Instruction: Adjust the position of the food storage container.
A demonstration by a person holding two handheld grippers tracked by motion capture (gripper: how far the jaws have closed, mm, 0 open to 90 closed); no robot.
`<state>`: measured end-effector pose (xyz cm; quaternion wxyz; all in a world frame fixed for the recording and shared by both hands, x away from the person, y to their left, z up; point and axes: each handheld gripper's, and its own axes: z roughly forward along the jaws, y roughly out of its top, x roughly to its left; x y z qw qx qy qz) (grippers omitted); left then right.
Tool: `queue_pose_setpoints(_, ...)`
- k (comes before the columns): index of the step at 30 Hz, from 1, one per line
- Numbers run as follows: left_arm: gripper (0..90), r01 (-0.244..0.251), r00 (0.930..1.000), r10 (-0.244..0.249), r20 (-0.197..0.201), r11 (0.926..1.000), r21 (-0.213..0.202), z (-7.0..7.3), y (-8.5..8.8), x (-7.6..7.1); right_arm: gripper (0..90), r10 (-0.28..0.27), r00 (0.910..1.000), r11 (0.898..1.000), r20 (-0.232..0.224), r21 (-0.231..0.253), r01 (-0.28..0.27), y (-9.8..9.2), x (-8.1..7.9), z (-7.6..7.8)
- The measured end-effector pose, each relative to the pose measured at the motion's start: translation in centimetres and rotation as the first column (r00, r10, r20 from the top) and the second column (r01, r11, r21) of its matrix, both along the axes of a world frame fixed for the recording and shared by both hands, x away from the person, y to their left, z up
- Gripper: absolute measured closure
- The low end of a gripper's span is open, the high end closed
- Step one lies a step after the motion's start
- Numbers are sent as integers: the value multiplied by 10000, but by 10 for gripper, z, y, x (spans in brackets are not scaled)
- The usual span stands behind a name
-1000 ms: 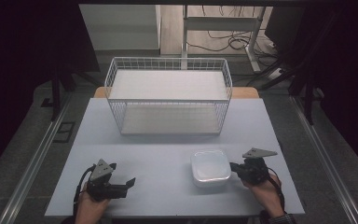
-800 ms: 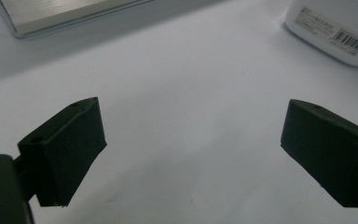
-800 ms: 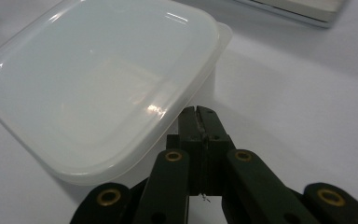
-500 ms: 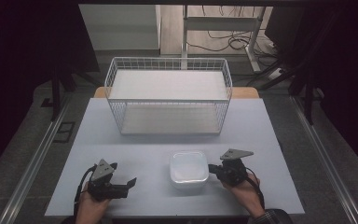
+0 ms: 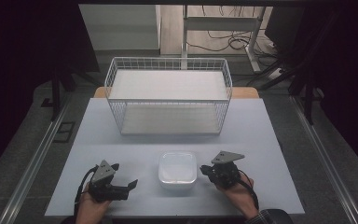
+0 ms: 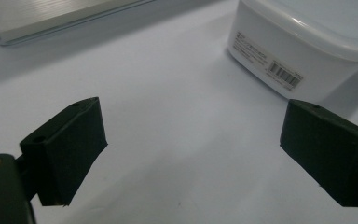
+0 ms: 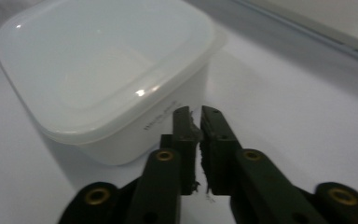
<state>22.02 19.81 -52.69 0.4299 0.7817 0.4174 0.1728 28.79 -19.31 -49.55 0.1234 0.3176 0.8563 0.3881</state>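
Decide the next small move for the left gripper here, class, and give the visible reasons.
Probably ease the left gripper toward the white lidded container: its jaws stand wide open on bare table with the container just ahead, while the right gripper, jaws nearly closed, sits against the opposite side, seemingly bracing or pushing it.

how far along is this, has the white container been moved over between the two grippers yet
Done: the white container has slid left across the table over the last second and now sits between the grippers. In hand: the right gripper, jaws together, is at its right side, apparently pushing. The left gripper waits open and empty. Left: nothing is in the wire basket yet, if that is the goal.
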Motion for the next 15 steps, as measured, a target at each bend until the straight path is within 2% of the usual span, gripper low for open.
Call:
queue_pose_setpoints(3,52,265,9994,-269,206,9995,175,-1,-4,0,652,-174,9994,9998,297,-19,174,-9,-1,2)
queue_pose_setpoints(5,49,297,9993,-301,210,9994,193,-1,-4,0,553,-230,9990,9997,371,18,230,-14,-1,2)
queue_pose_setpoints(8,44,248,9996,-249,121,9997,71,-1,-3,0,355,32,9998,9992,185,395,-40,-22,0,1)
queue_pose_setpoints(10,37,302,9995,-301,101,9995,-105,-2,-1,1,204,181,9995,9984,261,526,-194,-26,1,-2)
queue_pose_setpoints(12,36,319,9994,-318,98,9994,-126,-2,-2,1,116,243,9996,9991,142,353,-248,-27,2,-6)
queue_pose_setpoints(15,35,325,9995,-325,17,9994,-87,-2,-3,1,70,244,9997,9996,-50,172,-243,-29,4,-12)
